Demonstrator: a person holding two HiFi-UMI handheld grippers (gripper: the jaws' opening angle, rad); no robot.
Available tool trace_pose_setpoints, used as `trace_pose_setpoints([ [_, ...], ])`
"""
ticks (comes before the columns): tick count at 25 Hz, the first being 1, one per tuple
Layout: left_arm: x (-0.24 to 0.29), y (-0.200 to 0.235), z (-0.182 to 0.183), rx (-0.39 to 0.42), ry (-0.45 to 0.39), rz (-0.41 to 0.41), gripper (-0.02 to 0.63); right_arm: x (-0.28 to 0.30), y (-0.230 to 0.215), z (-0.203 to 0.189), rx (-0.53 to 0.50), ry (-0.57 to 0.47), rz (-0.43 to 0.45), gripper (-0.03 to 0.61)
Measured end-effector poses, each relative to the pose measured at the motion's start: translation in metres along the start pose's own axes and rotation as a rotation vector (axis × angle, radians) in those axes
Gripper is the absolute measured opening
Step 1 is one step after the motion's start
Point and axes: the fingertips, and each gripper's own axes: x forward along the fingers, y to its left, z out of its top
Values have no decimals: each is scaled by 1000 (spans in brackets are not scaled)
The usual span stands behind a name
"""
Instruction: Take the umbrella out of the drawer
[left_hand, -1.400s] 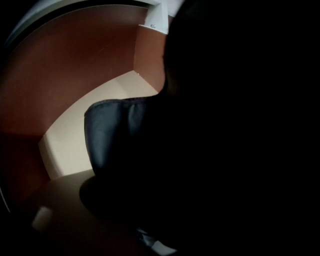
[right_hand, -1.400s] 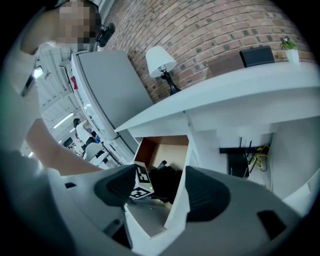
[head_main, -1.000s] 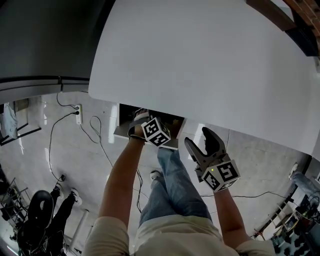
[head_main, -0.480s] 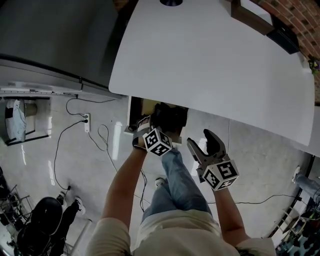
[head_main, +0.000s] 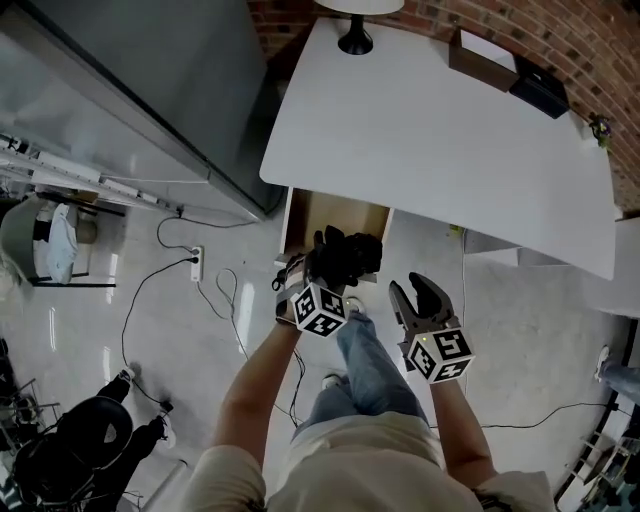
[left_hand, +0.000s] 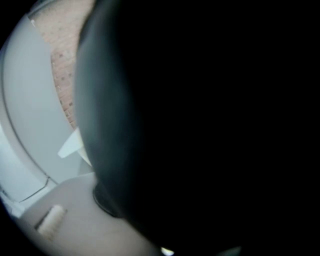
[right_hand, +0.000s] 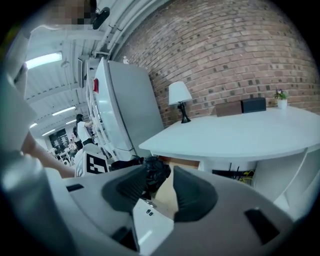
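Now your left tool (head_main: 318, 272) clamps the black umbrella (head_main: 350, 256); your right tool (head_main: 421, 290), just narrowed halfway, holds nothing.

I see a white rounded tabletop (head_main: 450, 150) at 12 o'clock, backed by a red brick wall (head_main: 575, 35). 1 black-footed white-shaded lamp (head_main: 356, 40) stands at its 11 o'clock edge. A tall grey metal cabinet (head_main: 150, 90) fills 10 o'clock; a white power strip (head_main: 196, 263) lies on glossy pale floor (head_main: 110, 340) at 9 o'clock.
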Motion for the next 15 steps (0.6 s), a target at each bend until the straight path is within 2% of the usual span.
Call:
trace_pose_setpoints([
  [4, -50, -15, 3, -24, -44, 32, 256, -29, 24, -1, -36, -5, -20, 118],
  [9, -116, -41, 2, -104, -110, 74, 256, -70, 59, -4, -84, -31, -47, 12],
  [15, -193, -72, 0, -176, -171, 138, 256, -119, 104, -10, -136, -72, -28, 2],
])
